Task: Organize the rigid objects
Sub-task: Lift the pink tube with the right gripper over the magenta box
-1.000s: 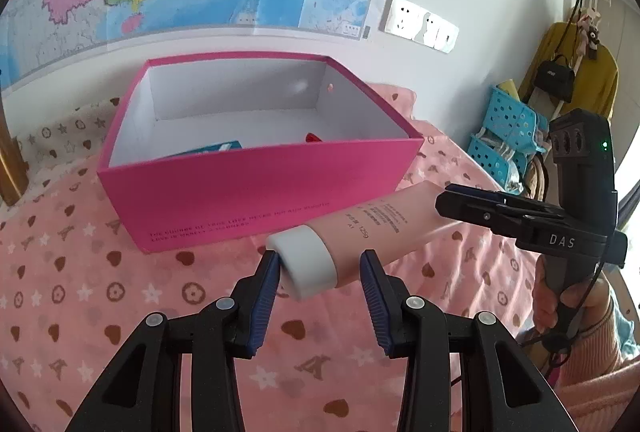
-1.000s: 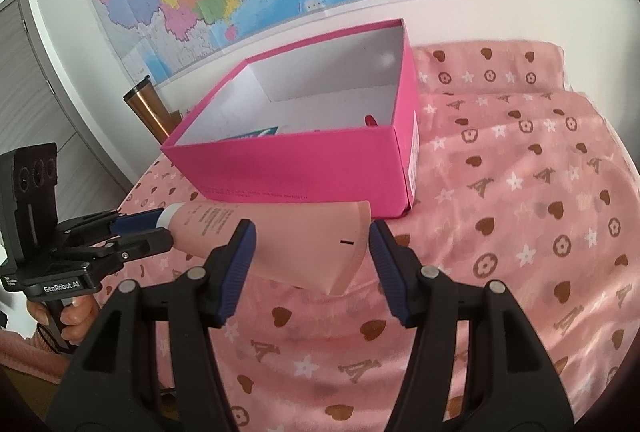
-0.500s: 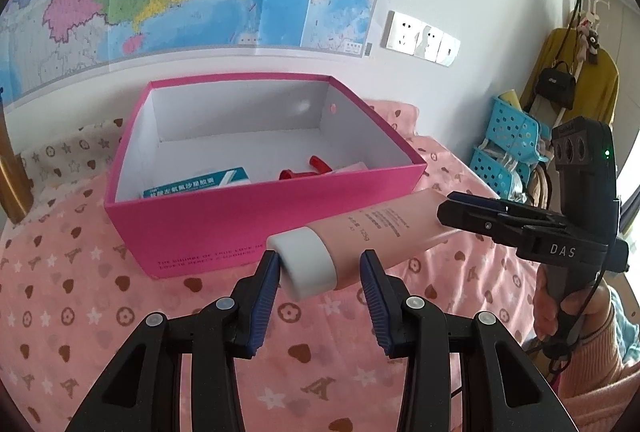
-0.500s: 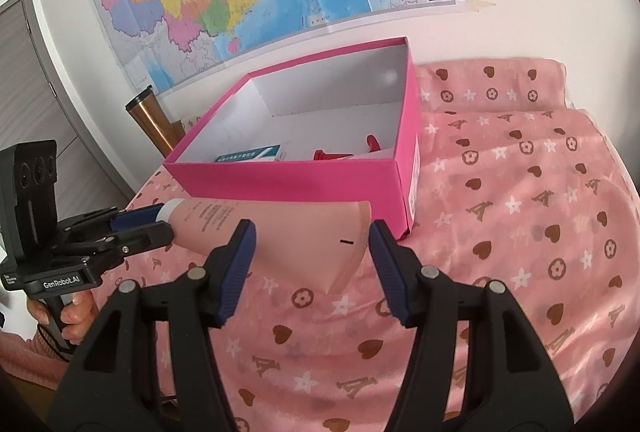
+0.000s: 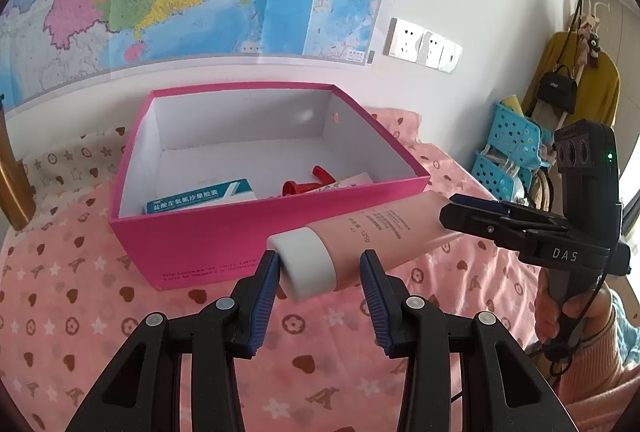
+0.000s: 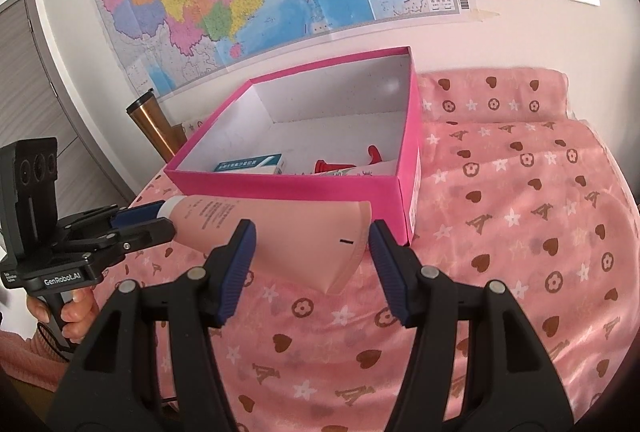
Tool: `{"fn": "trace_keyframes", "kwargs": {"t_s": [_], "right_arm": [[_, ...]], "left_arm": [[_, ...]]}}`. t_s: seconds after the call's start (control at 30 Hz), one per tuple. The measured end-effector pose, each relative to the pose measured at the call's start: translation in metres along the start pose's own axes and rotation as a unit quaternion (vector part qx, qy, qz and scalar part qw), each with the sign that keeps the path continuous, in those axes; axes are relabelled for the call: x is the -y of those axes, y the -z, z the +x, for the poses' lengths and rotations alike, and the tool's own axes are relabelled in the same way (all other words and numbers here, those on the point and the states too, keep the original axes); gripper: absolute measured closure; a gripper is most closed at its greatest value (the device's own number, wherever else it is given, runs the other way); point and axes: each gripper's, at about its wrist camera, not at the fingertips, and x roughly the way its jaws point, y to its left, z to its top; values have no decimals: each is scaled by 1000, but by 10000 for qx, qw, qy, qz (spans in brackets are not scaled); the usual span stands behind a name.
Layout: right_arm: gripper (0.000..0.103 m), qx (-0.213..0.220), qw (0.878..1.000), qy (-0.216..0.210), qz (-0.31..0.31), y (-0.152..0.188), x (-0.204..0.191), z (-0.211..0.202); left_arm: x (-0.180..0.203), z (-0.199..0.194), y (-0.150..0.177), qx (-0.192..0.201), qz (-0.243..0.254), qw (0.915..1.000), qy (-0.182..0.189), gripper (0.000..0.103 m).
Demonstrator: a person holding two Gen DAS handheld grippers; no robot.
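Note:
A pink tube [image 5: 372, 232] with a white cap [image 5: 306, 264] hangs level above the pink bedspread, just in front of the open pink box [image 5: 256, 228]. My left gripper [image 5: 320, 264] is shut on the cap end. From the right wrist it shows at the left [image 6: 148, 222], with the cap between its fingertips. My right gripper [image 6: 312, 236] is shut across the tube's [image 6: 280, 228] flat crimped end, and shows side-on in the left wrist view [image 5: 460, 216]. Inside the box [image 6: 288, 185] lie a blue-and-white carton [image 5: 200, 197] and a red item [image 5: 308, 183].
The box stands near the wall, under a map. A copper tumbler [image 6: 150, 123] stands left of the box. Blue baskets [image 5: 508, 151] and hanging bags are off the bed's right side. Patterned bedspread [image 6: 520, 232] stretches right of the box.
Both grippers have risen a little with the tube held between them. The box now sits lower in both views, and the carton and red item inside have come into sight.

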Motion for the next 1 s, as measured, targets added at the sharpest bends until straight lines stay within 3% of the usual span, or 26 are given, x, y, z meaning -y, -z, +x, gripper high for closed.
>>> {"fn": "trace_keyframes", "kwargs": {"t_s": [1.0], "right_arm": [[42, 129, 9998, 4, -121, -15, -1, -4]], "left_arm": [[-1, -1, -11, 164, 23, 9999, -6, 62]]}}
